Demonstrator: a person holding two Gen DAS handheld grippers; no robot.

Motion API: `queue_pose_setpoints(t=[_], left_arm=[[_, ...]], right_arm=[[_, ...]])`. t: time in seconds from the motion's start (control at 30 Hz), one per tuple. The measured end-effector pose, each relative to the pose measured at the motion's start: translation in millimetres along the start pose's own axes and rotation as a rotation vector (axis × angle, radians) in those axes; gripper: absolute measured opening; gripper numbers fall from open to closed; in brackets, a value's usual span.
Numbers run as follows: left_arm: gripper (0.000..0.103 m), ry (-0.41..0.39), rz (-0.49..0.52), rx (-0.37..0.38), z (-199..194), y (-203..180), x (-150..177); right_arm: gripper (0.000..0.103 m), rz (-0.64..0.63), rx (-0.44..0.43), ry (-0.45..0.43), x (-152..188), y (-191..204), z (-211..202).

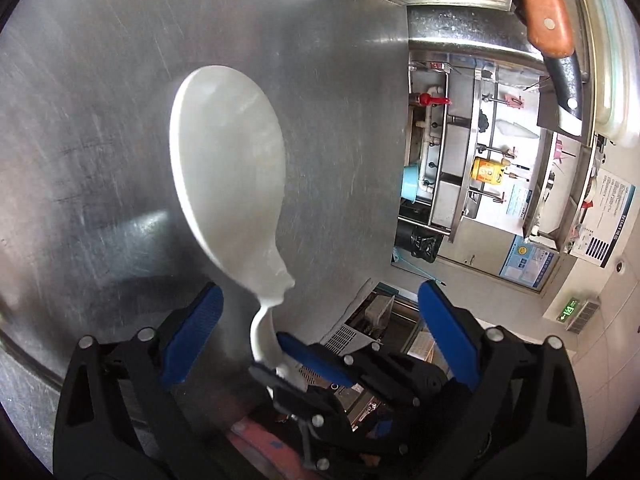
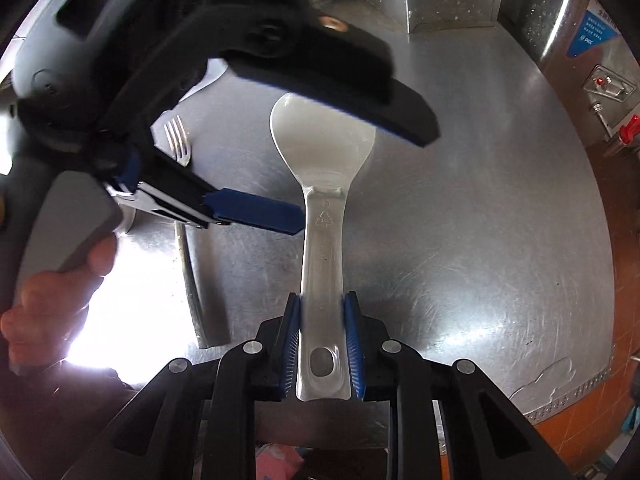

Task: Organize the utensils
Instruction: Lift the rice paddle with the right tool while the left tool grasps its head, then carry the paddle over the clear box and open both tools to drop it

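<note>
Right gripper (image 2: pixel 322 344): clamps rice paddle (image 2: pixel 323 184) handle, steadying a handover (my guess).
Left gripper (image 1: pixel 320 312): jaws spread, at 11 o'clock.

Commercial kitchen, no doubt about it. Everything here is stainless steel: a broad scratched steel worktop (image 2: pixel 460 208) fills both views, with steel walls rising at the back. Beyond the counter's edge in the left wrist view there's a row of steel sinks (image 1: pixel 452 168) with white pipes and a red valve handle (image 1: pixel 434 100), a light blue bucket (image 1: pixel 412 184) tucked below, and a black-bagged bin (image 1: pixel 420 242). Printed notices (image 1: pixel 612 216) are posted on the tiled wall, and a green-lit exit sign (image 1: pixel 570 309) glows nearby. A wooden-handled cleaver (image 1: pixel 554 36) hangs overhead. A yellow container (image 1: pixel 486 170) sits by the sinks. The floor looks like orange tile (image 2: pixel 580 432).
</note>
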State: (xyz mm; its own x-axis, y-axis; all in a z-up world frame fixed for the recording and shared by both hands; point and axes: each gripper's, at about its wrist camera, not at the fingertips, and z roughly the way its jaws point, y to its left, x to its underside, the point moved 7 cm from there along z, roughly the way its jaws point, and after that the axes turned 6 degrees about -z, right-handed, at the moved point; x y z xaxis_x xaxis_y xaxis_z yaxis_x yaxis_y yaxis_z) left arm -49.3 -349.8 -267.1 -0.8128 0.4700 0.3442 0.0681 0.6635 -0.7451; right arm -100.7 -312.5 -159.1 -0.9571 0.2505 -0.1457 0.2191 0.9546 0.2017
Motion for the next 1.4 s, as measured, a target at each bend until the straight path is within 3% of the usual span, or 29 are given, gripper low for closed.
queue_pose_setpoints(t=[0.07, 0.1, 0.17, 0.2, 0.3, 0.5, 0.67, 0.93, 1.03, 1.17, 1.27, 1.4], left_arm=[[0.053, 0.008, -0.021, -0.007, 2, 2, -3], [0.046, 0.010, -0.024, -0.029, 4, 5, -4], [0.021, 0.023, -0.028, -0.068, 8, 12, -3], [0.019, 0.033, -0.031, -0.068, 10, 13, -2], [0.016, 0.023, -0.019, -0.056, 8, 9, -1], [0.014, -0.046, 0.086, 0.092, -32, -32, 10], [0.010, -0.170, 0.225, 0.233, -111, -81, 28], [0.010, -0.516, 0.371, 0.286, -283, -105, 25], [0.010, -0.635, 0.329, 0.279, -342, -87, 12], [0.010, -0.724, 0.166, 0.279, -402, -19, -28], [0.012, -0.732, 0.028, 0.265, -417, 41, -58], [0.012, -0.665, -0.158, 0.273, -408, 111, -92]], right_arm=[[0.024, -0.007, -0.004, 0.004, 3, -3, -1], [0.024, -0.010, 0.001, 0.006, 4, -1, -1], [0.024, -0.015, 0.018, 0.009, 9, 1, 0], [0.024, -0.016, 0.022, 0.007, 9, -1, 2], [0.023, -0.037, 0.048, -0.002, 11, 4, -3], [0.022, -0.147, 0.179, -0.112, 1, 29, -45], [0.022, -0.308, 0.297, -0.239, -23, 75, -91], [0.020, -0.609, 0.459, -0.464, -117, 167, -152], [0.020, -0.721, 0.480, -0.488, -163, 207, -144], [0.019, -0.836, 0.438, -0.422, -222, 261, -98], [0.015, -0.910, 0.447, -0.325, -245, 293, -47], [0.015, -0.974, 0.425, -0.133, -259, 312, 21]])
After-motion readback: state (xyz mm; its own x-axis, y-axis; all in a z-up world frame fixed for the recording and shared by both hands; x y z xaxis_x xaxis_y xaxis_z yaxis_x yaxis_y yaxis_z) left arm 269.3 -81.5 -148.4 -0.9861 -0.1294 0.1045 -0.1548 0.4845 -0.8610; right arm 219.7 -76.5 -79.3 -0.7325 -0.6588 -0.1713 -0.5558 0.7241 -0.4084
